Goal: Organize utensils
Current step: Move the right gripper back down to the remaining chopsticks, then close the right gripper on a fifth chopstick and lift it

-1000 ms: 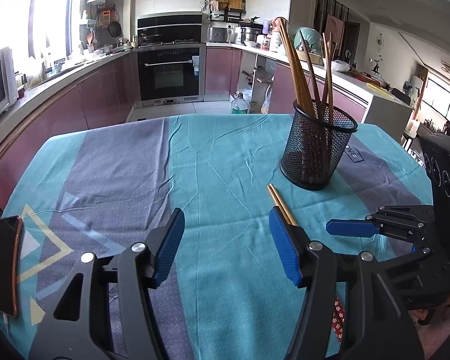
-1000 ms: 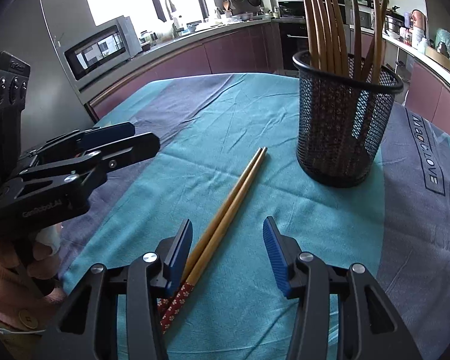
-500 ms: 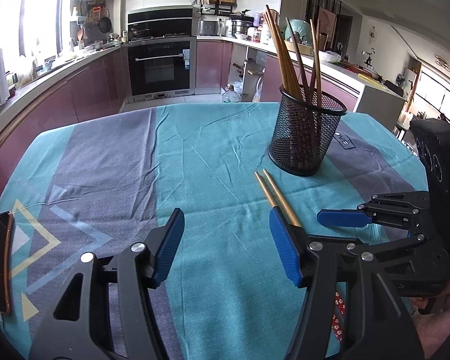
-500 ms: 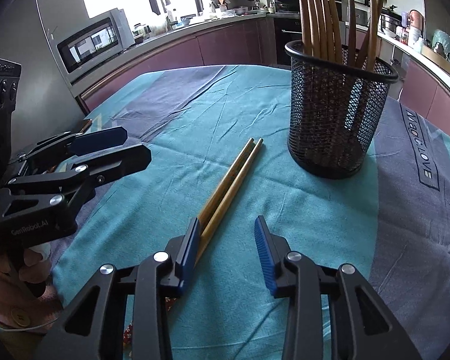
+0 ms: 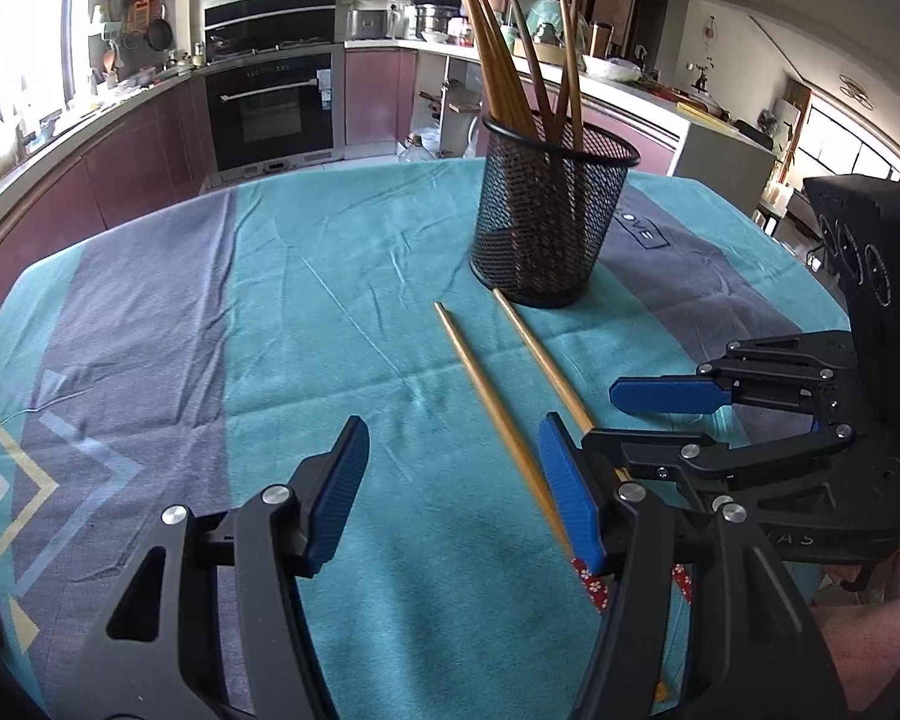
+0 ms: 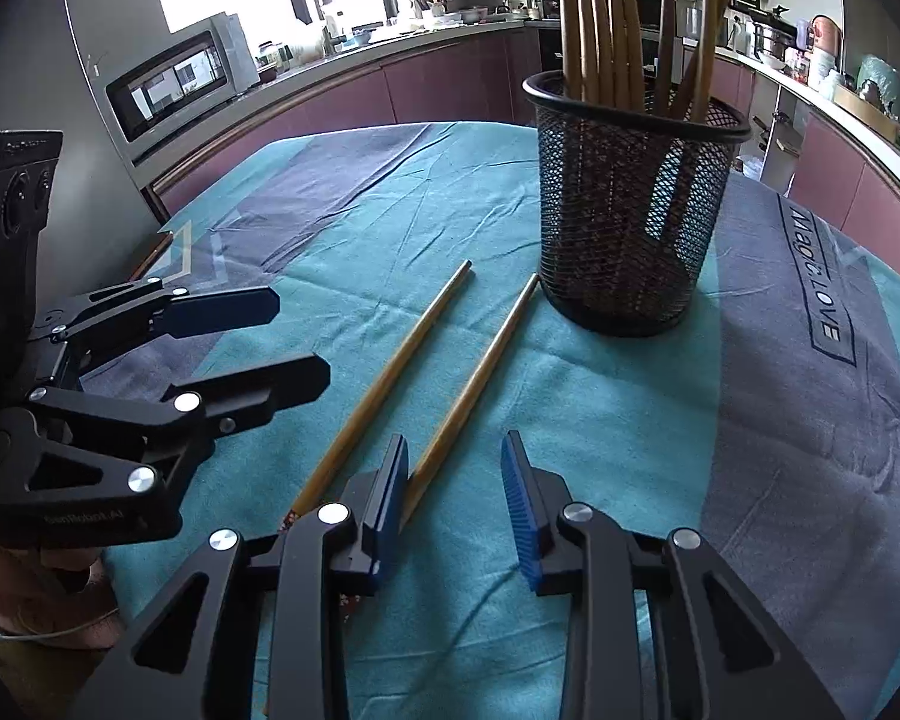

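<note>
The right gripper's [image 6: 453,498] fingers are closing with one chopstick [image 6: 477,381] between them, not yet pinched; its twin [image 6: 390,378] lies just left. Left gripper [image 5: 453,489] gapes, empty. The mesh holder [image 6: 633,210] stands upper right on the cloth [image 6: 660,420].
</note>
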{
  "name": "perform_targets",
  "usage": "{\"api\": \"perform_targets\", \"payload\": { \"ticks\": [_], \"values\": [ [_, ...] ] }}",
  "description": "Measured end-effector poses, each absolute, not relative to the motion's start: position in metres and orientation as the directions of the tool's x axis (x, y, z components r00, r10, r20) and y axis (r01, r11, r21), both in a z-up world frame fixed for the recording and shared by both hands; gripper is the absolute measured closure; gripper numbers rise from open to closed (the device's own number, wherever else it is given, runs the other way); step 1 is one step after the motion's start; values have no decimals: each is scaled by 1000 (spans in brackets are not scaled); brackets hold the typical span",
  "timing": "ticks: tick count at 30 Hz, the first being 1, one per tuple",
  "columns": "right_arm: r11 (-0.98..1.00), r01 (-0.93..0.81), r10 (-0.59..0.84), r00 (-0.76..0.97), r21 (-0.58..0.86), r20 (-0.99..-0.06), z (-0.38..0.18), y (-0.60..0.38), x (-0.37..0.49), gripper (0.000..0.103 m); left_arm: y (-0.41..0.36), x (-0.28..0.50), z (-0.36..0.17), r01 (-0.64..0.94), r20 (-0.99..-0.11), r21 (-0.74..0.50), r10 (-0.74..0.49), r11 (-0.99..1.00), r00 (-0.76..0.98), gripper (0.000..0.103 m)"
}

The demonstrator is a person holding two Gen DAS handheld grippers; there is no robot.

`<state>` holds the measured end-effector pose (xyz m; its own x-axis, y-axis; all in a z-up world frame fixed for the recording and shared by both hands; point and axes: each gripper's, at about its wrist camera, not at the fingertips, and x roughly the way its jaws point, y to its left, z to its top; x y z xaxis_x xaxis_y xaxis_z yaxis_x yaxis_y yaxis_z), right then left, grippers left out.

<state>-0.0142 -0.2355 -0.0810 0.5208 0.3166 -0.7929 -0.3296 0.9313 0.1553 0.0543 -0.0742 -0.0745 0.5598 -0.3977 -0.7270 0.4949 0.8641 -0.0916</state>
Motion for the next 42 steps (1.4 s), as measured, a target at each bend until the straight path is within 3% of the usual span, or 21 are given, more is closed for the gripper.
{"api": "perform_targets", "payload": {
  "ticks": [7,17,27,33,42],
  "values": [
    [933,-329,304,517,142,-800,-81,-240,-13,81,-91,63,-85,508,-763,-81,-381,858,522,50],
    [938,-327,283,526,116,-802,-81,-238,-10,81,-101,76,-94,500,-794,-72,-353,863,496,69],
    [947,-305,261,552,100,-792,-83,-231,2,82,-97,88,-92,466,-798,-94,-346,880,493,72],
    [951,-291,259,555,107,-791,-84,-232,7,90,-98,95,-92,444,-798,-112,-346,889,493,86],
    [949,-284,278,548,137,-789,-83,-236,8,98,-96,94,-92,431,-790,-127,-354,893,500,94]
  ]
}}
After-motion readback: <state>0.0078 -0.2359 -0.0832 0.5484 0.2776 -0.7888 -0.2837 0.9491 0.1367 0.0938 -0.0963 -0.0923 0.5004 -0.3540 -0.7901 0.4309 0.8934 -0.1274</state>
